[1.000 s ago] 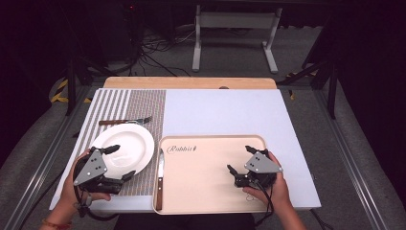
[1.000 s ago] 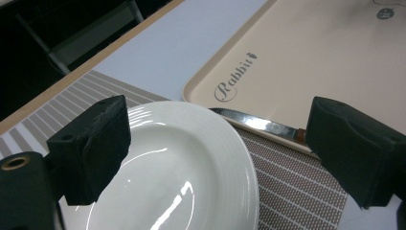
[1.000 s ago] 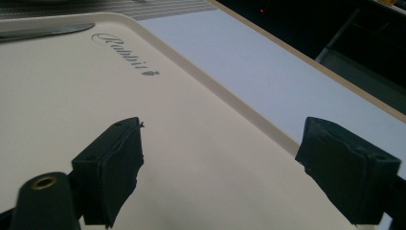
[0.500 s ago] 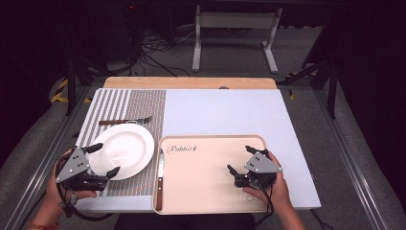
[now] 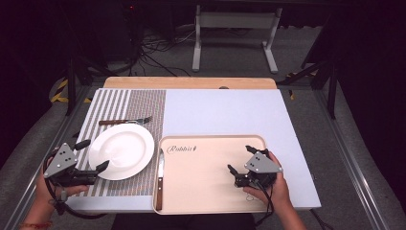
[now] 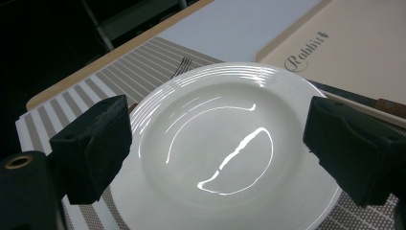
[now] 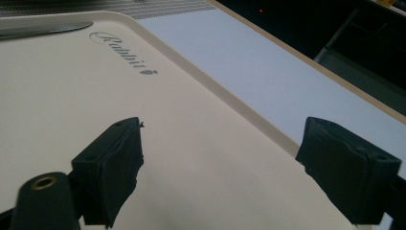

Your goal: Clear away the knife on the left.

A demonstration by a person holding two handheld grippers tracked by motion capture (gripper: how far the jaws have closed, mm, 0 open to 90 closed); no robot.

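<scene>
Two grippers: you hold one in each hand, and both stand with jaws spread wide and nothing between them.
Left gripper (image 5: 91,155): it sits at the left edge of the white plate, one jaw near the plate's far-left rim, the other at its near-left rim; in the left gripper view (image 6: 215,143) the plate lies just beyond the two black jaws, not clamped.
White plate (image 5: 121,151): it rests flat on the striped placemat (image 5: 129,103), close to the table's near left corner and just left of the tray.
Right gripper (image 5: 240,158): your hand holds it over the right half of the tray, jaws released and pointing left; in the right gripper view (image 7: 220,158) bare tray surface lies between the jaws.
Tray (image 5: 201,191): beige, lettered "Rabbit" near its far left corner, lying on the pale table cover (image 5: 230,112) at the near edge.
Knife (image 5: 160,177): wooden-handled, lying along the tray's left rim, blade pointing away from you.
Fork (image 5: 125,121): on the placemat just beyond the plate, tines toward the right.
</scene>
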